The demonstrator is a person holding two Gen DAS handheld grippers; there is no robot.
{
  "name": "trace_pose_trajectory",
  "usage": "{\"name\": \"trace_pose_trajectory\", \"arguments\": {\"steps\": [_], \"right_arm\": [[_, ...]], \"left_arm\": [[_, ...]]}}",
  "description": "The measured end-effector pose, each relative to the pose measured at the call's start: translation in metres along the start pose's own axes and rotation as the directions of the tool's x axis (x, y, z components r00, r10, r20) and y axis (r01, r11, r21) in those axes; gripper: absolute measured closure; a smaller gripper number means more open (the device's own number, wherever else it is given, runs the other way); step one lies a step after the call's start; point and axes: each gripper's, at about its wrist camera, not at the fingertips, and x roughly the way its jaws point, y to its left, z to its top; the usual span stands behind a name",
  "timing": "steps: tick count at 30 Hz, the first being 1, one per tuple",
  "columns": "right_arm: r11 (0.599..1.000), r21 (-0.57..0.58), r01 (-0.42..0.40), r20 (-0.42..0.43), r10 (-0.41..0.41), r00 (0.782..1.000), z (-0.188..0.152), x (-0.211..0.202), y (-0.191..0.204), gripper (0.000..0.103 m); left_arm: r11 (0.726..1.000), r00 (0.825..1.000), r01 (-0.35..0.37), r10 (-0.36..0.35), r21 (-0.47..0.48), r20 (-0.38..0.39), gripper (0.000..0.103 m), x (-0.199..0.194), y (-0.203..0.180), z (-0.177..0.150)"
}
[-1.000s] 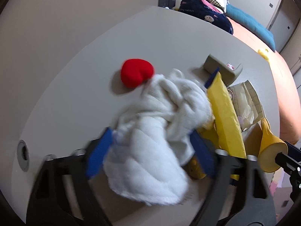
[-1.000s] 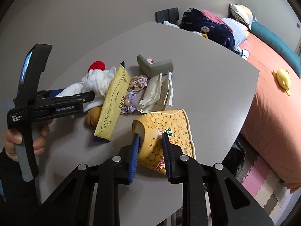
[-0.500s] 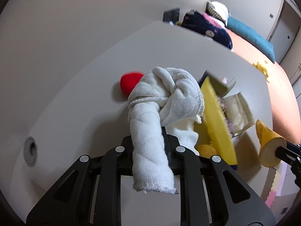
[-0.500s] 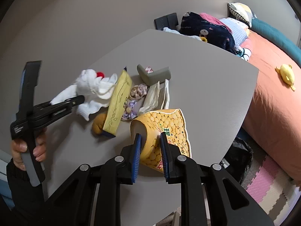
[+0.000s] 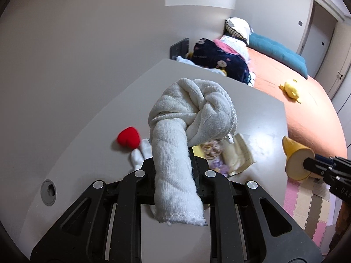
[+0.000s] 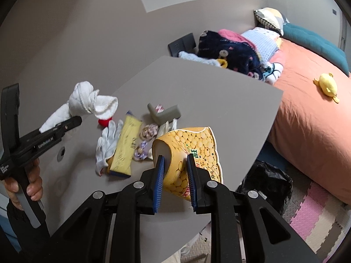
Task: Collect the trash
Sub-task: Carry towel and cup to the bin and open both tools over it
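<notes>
My left gripper (image 5: pixel 173 166) is shut on a knotted white cloth (image 5: pixel 193 114), which hangs clear above the grey table (image 5: pixel 92 135). In the right wrist view the same cloth (image 6: pixel 87 100) sticks up from the left gripper (image 6: pixel 74 120), held in a person's hand. My right gripper (image 6: pixel 174 168) is shut on a yellow corn-print paper cup (image 6: pixel 197 149), tilted on its side above the table's near edge. On the table lie a red heart (image 5: pixel 129 137), a white glove (image 6: pixel 107 144), a yellow packet (image 6: pixel 126 146), a beige wrapper (image 5: pixel 238 155) and a grey angled piece (image 6: pixel 163 112).
A black rubbish bag (image 6: pixel 265 184) stands on the floor by the table's right edge, over pink and cream foam mats (image 6: pixel 311 214). An orange bed (image 6: pixel 307 114) with piled clothes runs behind. A round cable hole (image 5: pixel 47 192) sits in the table's left part.
The left jaws closed on the white cloth and raised it off the table, uncovering the glove. The right gripper rose with the yellow cup and drifted toward the table's edge.
</notes>
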Motion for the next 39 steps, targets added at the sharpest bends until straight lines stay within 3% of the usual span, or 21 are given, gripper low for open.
{"name": "trace_pose_trajectory", "arguments": {"steps": [18, 31, 39], "right_arm": [[0.987, 0.145, 0.069, 0.075, -0.080, 0.994, 0.011, -0.050, -0.108, 0.080], [0.951, 0.272, 0.147, 0.086, -0.177, 0.981, 0.004, -0.077, -0.190, 0.080], [0.920, 0.334, 0.205, 0.049, -0.234, 0.971, 0.000, -0.083, -0.240, 0.079]], "left_arm": [[0.980, 0.990, 0.141, -0.137, 0.141, -0.041, 0.085, 0.025, -0.131, 0.019], [0.936, 0.968, 0.248, -0.226, 0.249, -0.113, 0.085, 0.044, -0.227, 0.013], [0.903, 0.953, 0.289, -0.240, 0.317, -0.185, 0.083, 0.059, -0.283, 0.001]]}}
